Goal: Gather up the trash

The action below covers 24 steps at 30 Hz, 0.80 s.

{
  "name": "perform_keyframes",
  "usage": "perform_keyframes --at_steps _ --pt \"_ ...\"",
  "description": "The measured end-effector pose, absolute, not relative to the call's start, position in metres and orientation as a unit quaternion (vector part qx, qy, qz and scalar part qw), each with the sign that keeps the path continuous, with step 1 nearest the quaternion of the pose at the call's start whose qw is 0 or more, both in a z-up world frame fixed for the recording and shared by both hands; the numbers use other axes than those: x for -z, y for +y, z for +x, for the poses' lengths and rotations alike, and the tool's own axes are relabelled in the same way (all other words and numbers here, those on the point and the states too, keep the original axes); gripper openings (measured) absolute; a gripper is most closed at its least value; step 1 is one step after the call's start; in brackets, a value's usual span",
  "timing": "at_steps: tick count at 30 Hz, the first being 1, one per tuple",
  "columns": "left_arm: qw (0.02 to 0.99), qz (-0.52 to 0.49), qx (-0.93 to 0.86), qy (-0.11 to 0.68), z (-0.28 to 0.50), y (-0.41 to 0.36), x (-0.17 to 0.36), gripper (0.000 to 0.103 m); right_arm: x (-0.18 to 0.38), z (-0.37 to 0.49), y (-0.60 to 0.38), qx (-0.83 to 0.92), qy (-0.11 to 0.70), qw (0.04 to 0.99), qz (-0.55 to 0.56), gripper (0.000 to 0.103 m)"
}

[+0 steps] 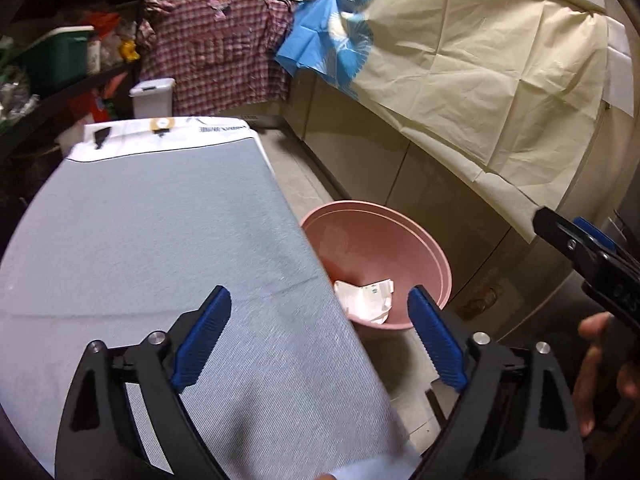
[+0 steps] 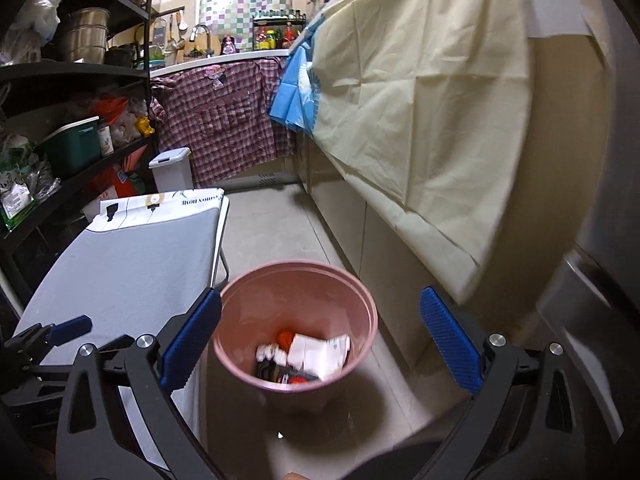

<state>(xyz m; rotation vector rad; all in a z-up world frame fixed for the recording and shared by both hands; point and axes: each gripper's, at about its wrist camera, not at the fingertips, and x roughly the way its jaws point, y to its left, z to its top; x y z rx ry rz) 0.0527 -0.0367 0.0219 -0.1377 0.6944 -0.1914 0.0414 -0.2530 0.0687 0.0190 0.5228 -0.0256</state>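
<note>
Trash [image 2: 316,354] lies at the bottom of the pink bin [image 2: 240,292] on the floor beside my grey board [image 1: 160,232]: crumpled white paper and small red scraps. I judge it light, soft and crushable; I'd pinch any piece by a raised fold. My left gripper [image 1: 320,340] and right gripper [image 2: 320,344] are both spread wide, empty.

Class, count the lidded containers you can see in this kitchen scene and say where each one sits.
2. A green box with a white lid on the dark shelf at left, and a white lidded bin on the floor past the ironing board. Clutter may hide others.
</note>
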Motion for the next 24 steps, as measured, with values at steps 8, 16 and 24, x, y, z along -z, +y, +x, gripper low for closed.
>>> perform_keyframes --at_steps 8,16,24 --pt "0.938 -0.064 0.085 0.331 0.022 -0.037 -0.031 0.095 -0.058 0.009 -0.246 0.026 0.285 0.958 -0.002 0.098" --pt "0.936 -0.069 0.064 0.340 0.020 -0.028 -0.019 0.095 -0.052 0.016 -0.245 0.025 0.296 0.955 -0.001 0.098" --pt "0.934 -0.074 0.058 0.343 0.024 -0.020 -0.016 0.095 -0.049 0.021 -0.242 0.024 0.302 0.953 0.001 0.098"
